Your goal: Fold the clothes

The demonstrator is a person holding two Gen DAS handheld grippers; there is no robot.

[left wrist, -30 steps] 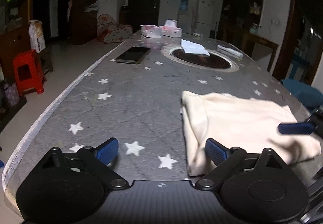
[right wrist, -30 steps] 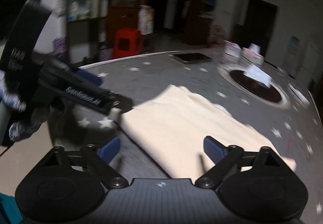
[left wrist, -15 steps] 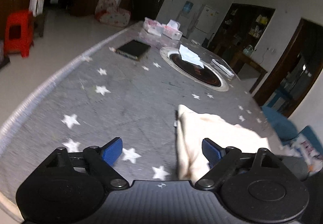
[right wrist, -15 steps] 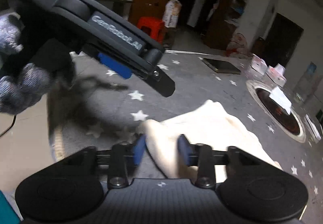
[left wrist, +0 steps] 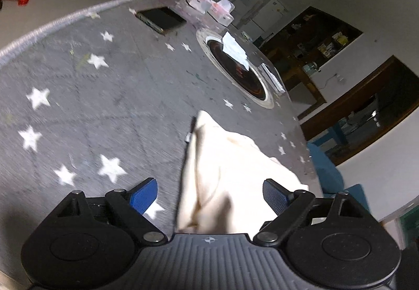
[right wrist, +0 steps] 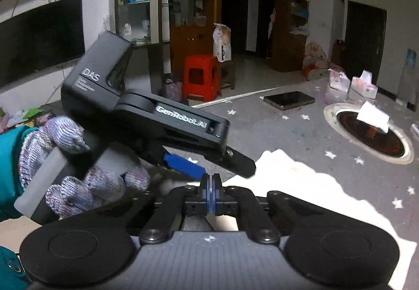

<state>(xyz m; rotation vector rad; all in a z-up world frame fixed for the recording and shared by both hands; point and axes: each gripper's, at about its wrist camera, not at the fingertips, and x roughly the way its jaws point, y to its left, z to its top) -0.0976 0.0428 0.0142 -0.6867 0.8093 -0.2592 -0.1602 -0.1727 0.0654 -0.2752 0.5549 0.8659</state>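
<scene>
A cream folded garment (left wrist: 225, 172) lies on the grey star-patterned tablecloth (left wrist: 104, 106). My left gripper (left wrist: 209, 195) is open, its blue pads on either side of the garment's near end. In the right wrist view the garment (right wrist: 301, 185) spreads right of centre. My right gripper (right wrist: 210, 185) is shut, its pads pressed together at the garment's near left corner; I cannot see whether cloth is pinched between them. The left gripper's body, held by a gloved hand (right wrist: 73, 159), reaches in from the left just above my right fingers.
A black phone (left wrist: 162, 19), two tissue boxes (left wrist: 209, 3) and a round inset hotplate (left wrist: 235, 70) with white paper on it lie further along the table. The table edge (left wrist: 52, 25) curves at the left. A red stool (right wrist: 201, 75) stands on the floor.
My right gripper closed fully at the garment's corner. The left gripper tilted and moved in over the garment's near end, staying open.
</scene>
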